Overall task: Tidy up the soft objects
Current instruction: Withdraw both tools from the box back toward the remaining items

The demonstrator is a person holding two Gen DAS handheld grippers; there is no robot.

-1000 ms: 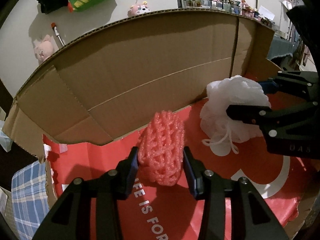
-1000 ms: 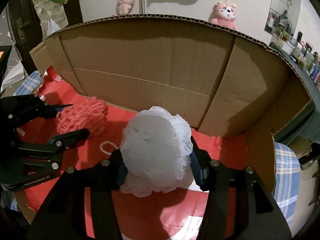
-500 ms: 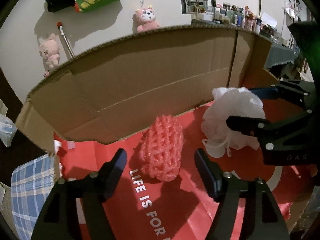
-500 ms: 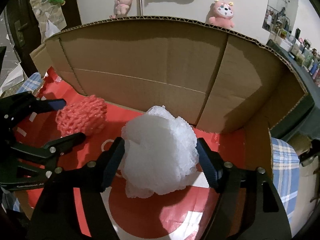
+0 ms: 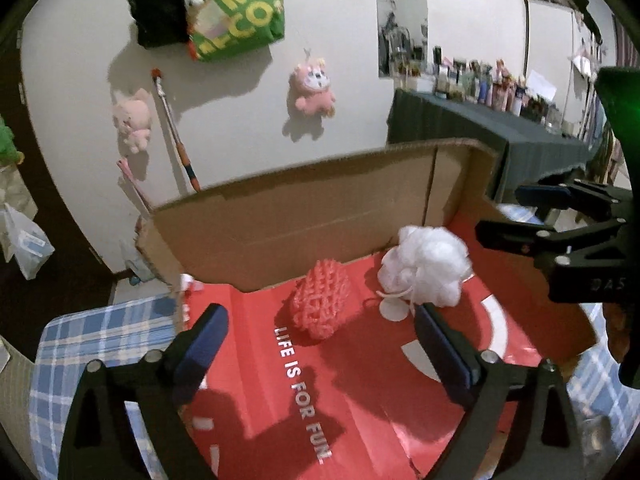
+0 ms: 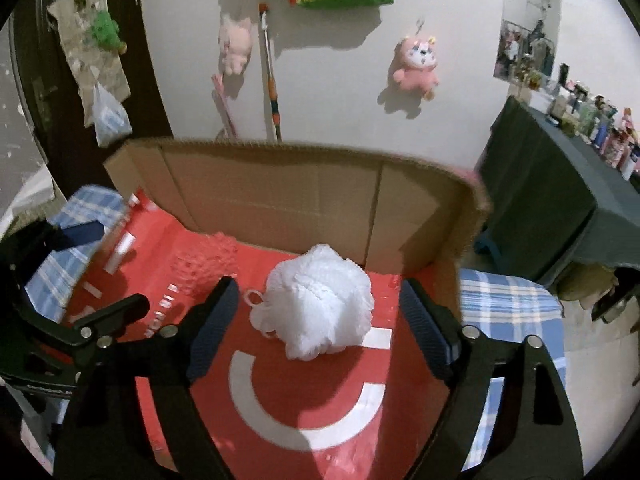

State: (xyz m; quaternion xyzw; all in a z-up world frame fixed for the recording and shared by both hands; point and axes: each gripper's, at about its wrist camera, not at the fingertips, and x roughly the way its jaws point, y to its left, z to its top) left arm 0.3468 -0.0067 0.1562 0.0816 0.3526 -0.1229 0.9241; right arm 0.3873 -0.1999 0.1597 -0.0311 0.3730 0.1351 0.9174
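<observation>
The left gripper (image 5: 320, 332) hangs above the red sheet (image 5: 360, 400) with its jaws spread wide and nothing between the pads; they have just been opening. The pink foam net (image 5: 322, 305) lies free on the sheet, ahead of the jaws and close to the upright cardboard wall (image 5: 300, 232). Just beside it, toward the right, sits the white mesh sponge (image 5: 426, 266), its cord loop trailing onto the red surface; whether the two soft things touch is hard to tell from this angle.

The right gripper (image 6: 318, 320) is likewise released, its jaws having just been opening, and the white mesh sponge (image 6: 320, 302) rests on the sheet between and beyond the blue pads, clear of both. In this view the pink foam net (image 6: 208, 258) is blurred, lying left of the sponge against the cardboard wall (image 6: 300, 200). The sheet carries white lettering and a white ring mark. A blue checked cloth (image 6: 508, 304) shows under the cardboard on either side. Plush toys (image 6: 416, 65) hang on the wall behind
</observation>
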